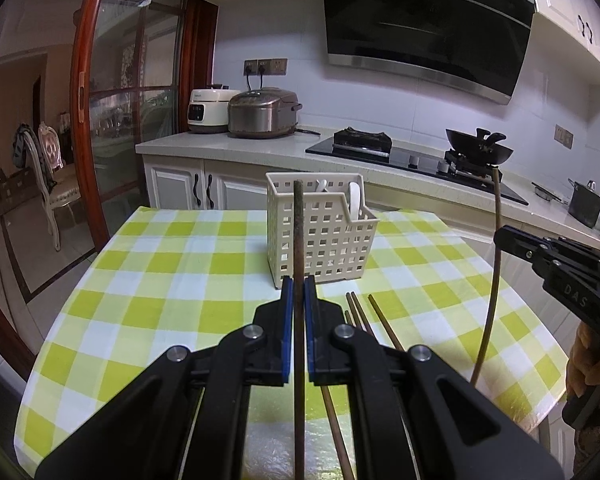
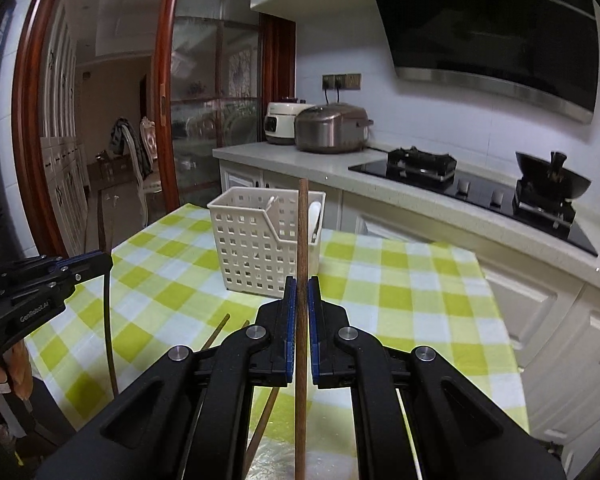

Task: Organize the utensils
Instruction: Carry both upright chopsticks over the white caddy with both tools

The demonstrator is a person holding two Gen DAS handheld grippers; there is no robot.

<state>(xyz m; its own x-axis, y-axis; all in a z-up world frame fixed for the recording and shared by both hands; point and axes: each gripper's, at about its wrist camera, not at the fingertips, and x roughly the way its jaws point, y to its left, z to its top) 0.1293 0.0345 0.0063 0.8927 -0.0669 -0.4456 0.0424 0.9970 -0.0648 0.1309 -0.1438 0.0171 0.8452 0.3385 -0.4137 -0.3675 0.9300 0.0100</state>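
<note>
- The left gripper (image 1: 299, 286) is clamped on one upright chopstick (image 1: 299, 240).
- The white utensil basket (image 1: 320, 236) stands on the checked tablecloth (image 1: 180, 264), loose chopsticks (image 1: 360, 312) lying nearby.
- The right gripper (image 2: 301, 286) pinches another chopstick (image 2: 302, 232), held upright.

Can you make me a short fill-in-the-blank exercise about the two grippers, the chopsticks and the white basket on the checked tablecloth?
1. Each gripper, the left gripper and the right gripper, is shut on one brown wooden ____.
2. The white perforated plastic basket stands on a tablecloth checked in white and ____.
3. Inside the basket stand white ____.
4. The loose brown chopsticks lie on the ____, outside the basket.

Missing words: chopstick; green; spoons; tablecloth
</note>
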